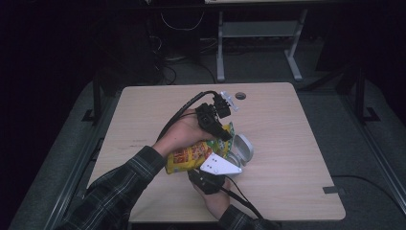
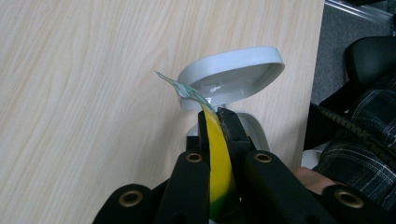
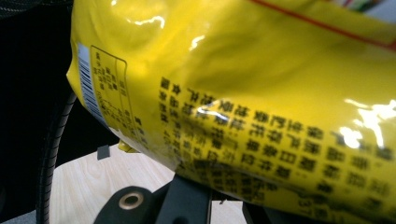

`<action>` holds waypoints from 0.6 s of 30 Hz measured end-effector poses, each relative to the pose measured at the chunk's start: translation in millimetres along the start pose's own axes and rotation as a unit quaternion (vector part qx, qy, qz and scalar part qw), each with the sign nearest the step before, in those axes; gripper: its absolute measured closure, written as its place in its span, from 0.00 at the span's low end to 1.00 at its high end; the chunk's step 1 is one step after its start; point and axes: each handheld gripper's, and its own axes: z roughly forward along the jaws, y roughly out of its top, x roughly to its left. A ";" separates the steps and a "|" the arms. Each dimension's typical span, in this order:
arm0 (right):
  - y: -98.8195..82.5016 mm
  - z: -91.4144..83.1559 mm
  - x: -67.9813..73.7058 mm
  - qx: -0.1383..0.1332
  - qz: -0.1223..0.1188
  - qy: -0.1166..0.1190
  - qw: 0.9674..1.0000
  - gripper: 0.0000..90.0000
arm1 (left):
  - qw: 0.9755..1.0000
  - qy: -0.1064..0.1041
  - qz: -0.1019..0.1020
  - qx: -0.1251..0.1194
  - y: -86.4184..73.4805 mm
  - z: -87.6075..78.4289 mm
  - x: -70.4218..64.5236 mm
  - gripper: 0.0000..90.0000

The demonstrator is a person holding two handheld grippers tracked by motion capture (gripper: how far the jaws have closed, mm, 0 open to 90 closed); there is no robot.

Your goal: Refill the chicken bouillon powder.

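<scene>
A yellow snack bag hangs over the middle of the wooden table, held from both ends. My left gripper comes from above and is shut on the bag's top edge; in the left gripper view the black jaws pinch the yellow film. My right gripper, with its grey plate on top, holds the bag from below on the near side. In the right gripper view the bag's printed back covers the jaw tips, so the grip itself is hidden. A small white bin with its lid up stands just right of the bag.
A round cable hole sits near the table's far edge. Another desk's grey legs stand on the floor behind. Cables trail from both grippers. The table's right edge lies close behind the bin in the left gripper view.
</scene>
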 end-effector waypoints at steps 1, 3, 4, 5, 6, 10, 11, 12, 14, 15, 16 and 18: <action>0.0 0.0 0.1 0.000 0.000 0.000 1.000 1.00 | 1.000 0.000 -0.001 0.000 0.0 0.0 -0.1 1.00; 0.0 0.1 0.0 0.000 0.000 0.000 1.000 1.00 | 1.000 0.000 0.000 0.000 0.0 0.0 0.0 1.00; 0.0 0.1 0.1 0.000 0.000 0.000 1.000 1.00 | 1.000 0.000 -0.001 0.000 -0.1 0.0 -0.1 1.00; 0.0 0.1 0.1 0.000 -0.001 0.000 1.000 1.00 | 1.000 0.000 0.000 0.000 0.0 0.1 0.0 1.00; 0.0 0.1 0.0 0.000 -0.001 0.000 1.000 1.00 | 1.000 0.000 0.000 0.000 0.0 0.1 0.0 1.00; 0.0 0.0 0.2 0.000 0.000 0.000 1.000 1.00 | 1.000 0.000 0.001 0.000 0.0 0.0 -0.1 1.00; 0.0 0.0 0.2 0.000 0.000 0.001 1.000 1.00 | 1.000 0.000 0.001 0.000 -0.1 0.0 -0.1 1.00; 0.0 0.0 0.2 0.000 0.000 0.001 1.000 1.00 | 1.000 0.000 0.000 0.000 -0.1 0.1 -0.2 1.00; -0.1 0.0 0.0 0.000 -0.001 0.001 1.000 1.00 | 1.000 0.000 0.000 0.000 -0.1 0.1 -0.2 1.00; -0.1 0.0 0.0 0.000 -0.001 0.001 1.000 1.00 | 1.000 0.000 0.000 0.000 -0.2 0.1 -0.3 1.00; -0.1 0.0 0.0 0.000 -0.001 0.000 1.000 1.00 | 1.000 0.000 0.000 0.000 -0.2 0.1 -0.3 1.00; 0.0 0.1 0.1 0.000 -0.001 0.001 1.000 1.00 | 1.000 0.000 -0.003 -0.001 -0.4 -0.1 -0.9 1.00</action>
